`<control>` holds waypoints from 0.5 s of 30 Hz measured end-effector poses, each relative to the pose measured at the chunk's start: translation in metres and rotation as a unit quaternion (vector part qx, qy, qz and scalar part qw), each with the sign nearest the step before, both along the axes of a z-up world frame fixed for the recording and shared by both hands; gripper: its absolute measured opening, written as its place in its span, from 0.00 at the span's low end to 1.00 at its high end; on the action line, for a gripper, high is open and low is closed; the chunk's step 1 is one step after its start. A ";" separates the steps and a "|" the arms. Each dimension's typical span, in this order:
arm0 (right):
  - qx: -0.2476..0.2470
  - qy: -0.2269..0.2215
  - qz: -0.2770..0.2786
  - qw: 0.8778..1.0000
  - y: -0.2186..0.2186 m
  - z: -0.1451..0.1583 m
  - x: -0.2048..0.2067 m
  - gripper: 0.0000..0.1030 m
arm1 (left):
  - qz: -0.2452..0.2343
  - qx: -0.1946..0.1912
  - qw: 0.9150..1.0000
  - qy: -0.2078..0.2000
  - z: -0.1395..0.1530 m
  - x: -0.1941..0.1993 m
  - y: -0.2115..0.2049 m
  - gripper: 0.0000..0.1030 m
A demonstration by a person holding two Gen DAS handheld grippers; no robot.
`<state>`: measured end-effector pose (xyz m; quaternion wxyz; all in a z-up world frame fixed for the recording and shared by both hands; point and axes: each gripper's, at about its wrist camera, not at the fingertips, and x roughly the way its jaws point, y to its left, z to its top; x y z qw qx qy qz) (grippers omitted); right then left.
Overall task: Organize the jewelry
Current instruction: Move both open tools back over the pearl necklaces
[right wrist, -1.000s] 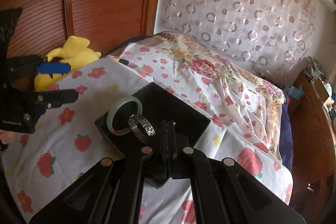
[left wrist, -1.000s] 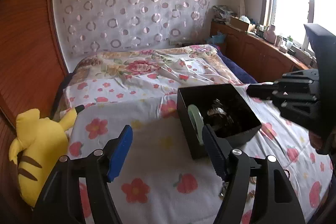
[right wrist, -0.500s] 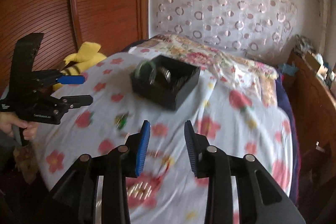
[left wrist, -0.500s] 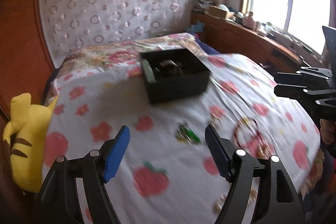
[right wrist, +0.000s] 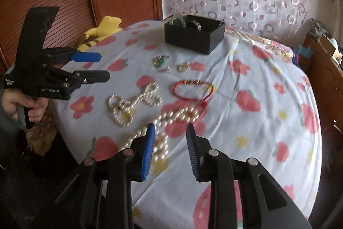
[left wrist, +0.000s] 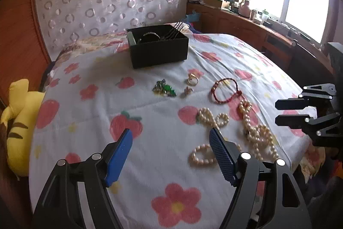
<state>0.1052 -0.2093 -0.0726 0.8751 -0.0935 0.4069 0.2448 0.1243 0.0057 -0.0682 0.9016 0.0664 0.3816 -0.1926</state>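
Loose jewelry lies on the flowered bed (left wrist: 90,143): pearl strands (left wrist: 255,128) nearest, a red cord bracelet (left wrist: 225,89) beyond them, then a gold ring (left wrist: 192,79) and a green piece (left wrist: 164,88). Farther back, well apart from these, stands a black box (left wrist: 157,49) with a pale green bangle (right wrist: 176,20) and a metal bangle inside. The left tongs (left wrist: 170,141) hover spread wide and empty. The right tongs (right wrist: 170,136) are also released, above the near pearls. A yellow plush toy (left wrist: 16,121) rests at the bed's left edge.
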 end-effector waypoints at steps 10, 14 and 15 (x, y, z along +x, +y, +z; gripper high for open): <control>0.004 0.030 0.003 1.000 0.009 -0.025 -0.004 0.30 | 0.021 -0.005 1.000 0.011 -0.010 -0.018 0.018 0.69; 0.001 0.035 0.000 0.999 0.012 -0.027 0.000 0.30 | 0.024 -0.004 1.000 0.014 -0.014 -0.021 0.020 0.69; 0.000 0.036 -0.001 0.999 0.012 -0.028 0.001 0.30 | 0.025 -0.005 1.000 0.016 -0.015 -0.021 0.021 0.69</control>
